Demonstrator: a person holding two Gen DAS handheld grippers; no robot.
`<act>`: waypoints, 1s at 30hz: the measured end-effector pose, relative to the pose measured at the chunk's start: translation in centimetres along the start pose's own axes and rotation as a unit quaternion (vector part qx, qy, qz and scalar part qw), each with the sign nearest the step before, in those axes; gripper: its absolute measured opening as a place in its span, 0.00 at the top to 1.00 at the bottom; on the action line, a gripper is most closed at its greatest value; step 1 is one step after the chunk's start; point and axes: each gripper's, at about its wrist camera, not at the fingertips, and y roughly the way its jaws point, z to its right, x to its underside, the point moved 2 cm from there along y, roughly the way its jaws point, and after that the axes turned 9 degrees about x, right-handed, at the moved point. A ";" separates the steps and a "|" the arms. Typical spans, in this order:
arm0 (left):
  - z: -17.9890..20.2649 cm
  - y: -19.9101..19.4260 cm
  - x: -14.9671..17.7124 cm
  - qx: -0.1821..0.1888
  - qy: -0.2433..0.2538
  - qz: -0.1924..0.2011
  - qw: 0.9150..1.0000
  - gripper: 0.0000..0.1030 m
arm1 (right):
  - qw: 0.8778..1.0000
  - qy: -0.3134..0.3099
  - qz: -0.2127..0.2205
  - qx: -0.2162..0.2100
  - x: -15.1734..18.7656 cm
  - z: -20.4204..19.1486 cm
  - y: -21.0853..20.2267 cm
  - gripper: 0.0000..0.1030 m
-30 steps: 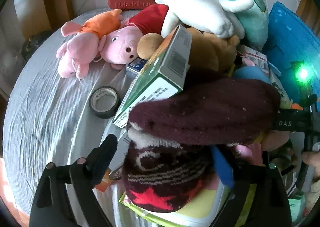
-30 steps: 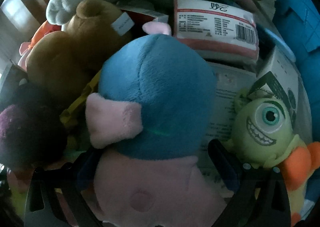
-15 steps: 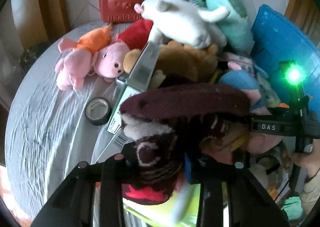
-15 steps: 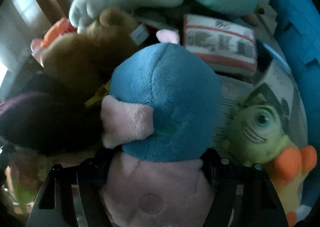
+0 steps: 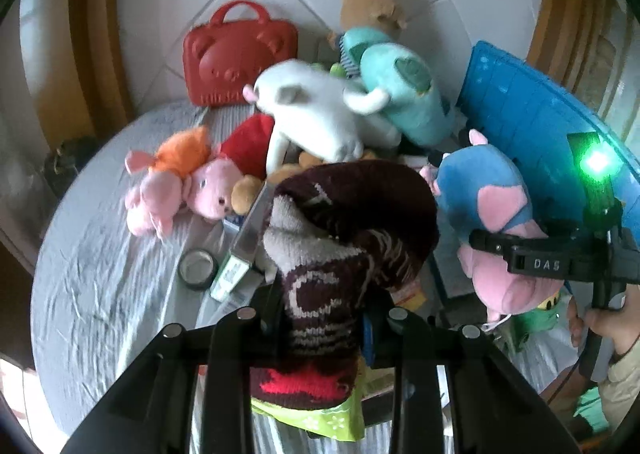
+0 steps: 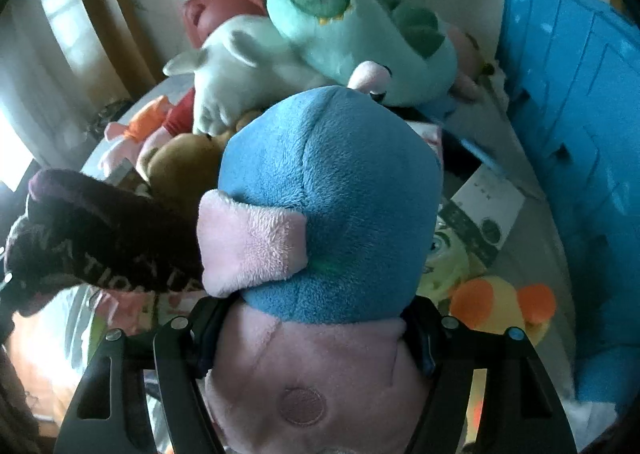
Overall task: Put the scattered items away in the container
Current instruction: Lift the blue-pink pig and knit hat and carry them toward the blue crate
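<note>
Left gripper [image 5: 320, 318] is clamping a dark maroon knitted sock [image 5: 344, 238] by its lower part, and the sock is hanging above the table [image 5: 100, 294]. Right gripper [image 6: 316, 328] is closing on a blue and pink plush pig [image 6: 328, 214] at the seam between blue and pink, holding it clear of the pile.

The blue container [image 5: 532, 126] is standing at the right edge of the heap, just beyond the pig in the left wrist view.

Risks, as judged:
- The sock is limp; its folded upper end is drooping forward and could be snagging the green box [image 5: 240, 250] standing just beside it, tipping that box onto the roll of tape [image 5: 198, 268].
- The pig is bulky and soft, so the grip could be slipping off the plush during a swing toward the container.
- The two loads are hanging close together (the sock's tip is showing just left of the pig in the right wrist view) and could be colliding.

Orientation: the sock's long axis is running up from the jaws, then bending over to the right. The pig's long axis is lying along the fingers, blue end pointing away from the gripper.
</note>
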 end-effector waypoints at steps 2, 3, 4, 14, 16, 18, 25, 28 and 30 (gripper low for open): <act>0.4 -0.7 -0.6 -0.002 0.008 0.010 1.000 0.73 | 1.000 -0.002 0.010 -0.001 -0.1 0.5 -1.3 0.30; 0.6 -1.1 -0.9 -0.003 0.011 0.015 1.000 0.73 | 1.000 -0.003 0.017 -0.002 -0.3 0.4 -2.0 0.30; 0.8 -1.5 -1.2 -0.004 0.013 0.021 1.000 0.73 | 1.000 -0.005 0.024 -0.002 -0.5 0.4 -2.6 0.30; 1.6 -4.6 -3.3 -0.009 0.029 0.059 0.998 0.73 | 0.996 -0.011 0.088 0.011 -2.6 0.3 -8.9 0.30; 1.8 -5.0 -3.5 -0.005 0.031 0.064 0.997 0.73 | 0.995 -0.008 0.096 0.017 -2.6 0.4 -10.0 0.30; 1.9 -5.2 -3.7 0.001 0.035 0.066 0.997 0.73 | 0.995 -0.005 0.101 0.026 -2.5 0.6 -10.9 0.30; 3.2 -5.8 -4.3 0.026 0.059 0.072 0.995 0.77 | 0.992 0.011 0.114 0.052 -1.2 1.2 -13.8 0.30; 4.0 -6.0 -4.7 0.036 0.075 0.075 0.994 0.78 | 0.991 0.020 0.116 0.061 -0.8 1.5 -14.3 0.30; 4.4 -6.0 -5.0 0.042 0.081 0.075 0.993 0.78 | 0.991 0.024 0.117 0.066 -0.7 1.6 -14.7 0.30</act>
